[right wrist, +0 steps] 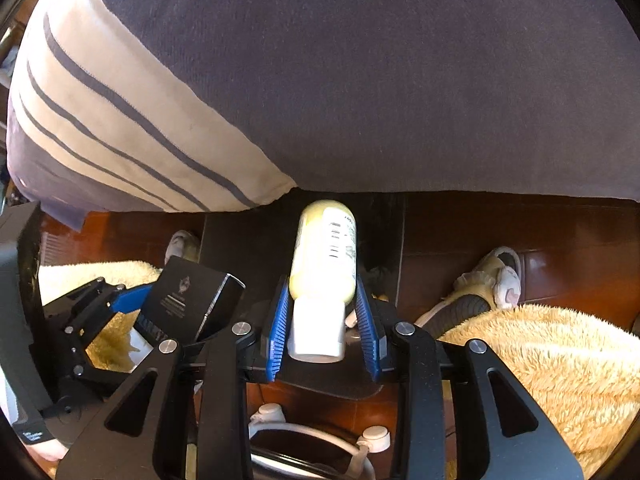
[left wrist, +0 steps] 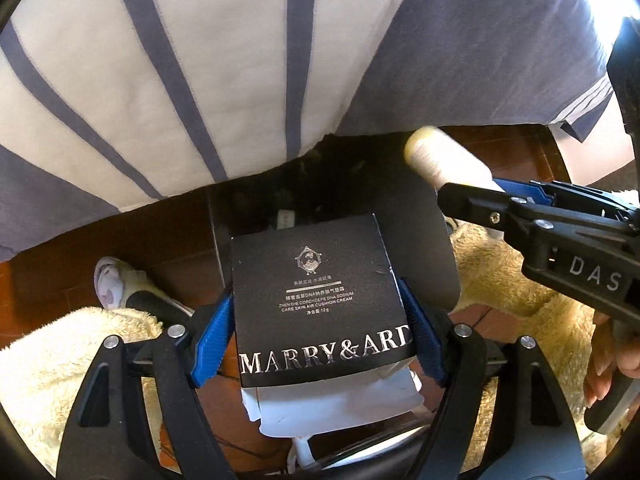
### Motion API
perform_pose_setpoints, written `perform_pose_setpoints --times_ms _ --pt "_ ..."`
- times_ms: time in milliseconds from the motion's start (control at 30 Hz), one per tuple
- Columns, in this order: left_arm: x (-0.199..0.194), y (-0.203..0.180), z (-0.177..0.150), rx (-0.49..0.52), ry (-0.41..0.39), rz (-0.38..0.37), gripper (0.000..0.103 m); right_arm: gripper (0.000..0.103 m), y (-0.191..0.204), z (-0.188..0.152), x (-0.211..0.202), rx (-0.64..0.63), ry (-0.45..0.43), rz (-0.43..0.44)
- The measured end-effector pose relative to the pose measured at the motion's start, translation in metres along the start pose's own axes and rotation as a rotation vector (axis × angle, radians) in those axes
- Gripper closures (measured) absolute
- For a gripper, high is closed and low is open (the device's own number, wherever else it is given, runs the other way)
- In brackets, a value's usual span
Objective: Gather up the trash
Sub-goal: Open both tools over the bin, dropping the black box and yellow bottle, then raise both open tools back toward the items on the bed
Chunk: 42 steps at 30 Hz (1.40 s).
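My left gripper [left wrist: 318, 304] points steeply down and is shut on a black cosmetics box [left wrist: 320, 284] printed "MARRY&ARD", with a blue pad pressing on each side. A torn white flap [left wrist: 336, 404] hangs from the box's near end. In my right gripper [right wrist: 322, 286] a pale yellow bottle [right wrist: 326, 248] is clamped between the blue pads, its white cap [right wrist: 318, 334] toward the camera. Each view shows the other tool too: the bottle [left wrist: 440, 156] at upper right, the box [right wrist: 188, 300] at left. Below both lies a black container [right wrist: 248, 240]; its inside is too dark to read.
A person's striped grey and white shirt [left wrist: 180, 60] fills the upper part of both views. Fluffy cream trouser legs [right wrist: 540, 360] and slippers [right wrist: 500, 276] flank the container on the red-brown tiled floor [right wrist: 480, 224]. A white cable with plugs [right wrist: 276, 416] lies near the bottom.
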State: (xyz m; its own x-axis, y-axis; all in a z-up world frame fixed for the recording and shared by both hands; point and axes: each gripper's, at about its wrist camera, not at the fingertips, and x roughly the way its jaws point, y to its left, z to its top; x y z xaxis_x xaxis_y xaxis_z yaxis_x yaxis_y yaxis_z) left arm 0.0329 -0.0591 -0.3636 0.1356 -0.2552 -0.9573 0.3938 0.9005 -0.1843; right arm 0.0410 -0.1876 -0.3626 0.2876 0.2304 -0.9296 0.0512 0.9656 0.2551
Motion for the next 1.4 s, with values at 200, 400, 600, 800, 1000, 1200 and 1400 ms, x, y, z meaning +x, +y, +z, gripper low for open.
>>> perform_pose_setpoints --times_ms 200,400,600,800,1000,1200,1400 --pt "0.0 0.001 0.0 0.003 -0.005 0.02 0.016 0.058 -0.004 0.003 -0.005 0.018 -0.026 -0.004" --pt "-0.01 0.004 0.0 -0.006 -0.039 0.039 0.008 0.049 -0.01 0.005 -0.02 0.04 -0.073 -0.022" --pt "-0.039 0.007 0.001 -0.021 -0.113 0.059 0.008 0.028 -0.012 0.007 -0.045 0.041 -0.149 -0.047" --pt "-0.085 0.009 0.006 -0.032 -0.223 0.092 0.008 0.023 -0.007 0.014 -0.084 0.022 -0.247 -0.052" --pt "-0.135 0.009 0.022 -0.034 -0.327 0.108 0.008 0.023 0.001 0.032 -0.131 -0.008 -0.364 -0.052" --pt "-0.177 0.014 0.048 -0.026 -0.417 0.133 0.008 0.019 0.004 0.063 -0.165 -0.037 -0.458 -0.082" --pt "-0.202 0.022 0.087 -0.03 -0.473 0.181 0.008 0.019 0.009 0.11 -0.184 -0.063 -0.518 -0.112"
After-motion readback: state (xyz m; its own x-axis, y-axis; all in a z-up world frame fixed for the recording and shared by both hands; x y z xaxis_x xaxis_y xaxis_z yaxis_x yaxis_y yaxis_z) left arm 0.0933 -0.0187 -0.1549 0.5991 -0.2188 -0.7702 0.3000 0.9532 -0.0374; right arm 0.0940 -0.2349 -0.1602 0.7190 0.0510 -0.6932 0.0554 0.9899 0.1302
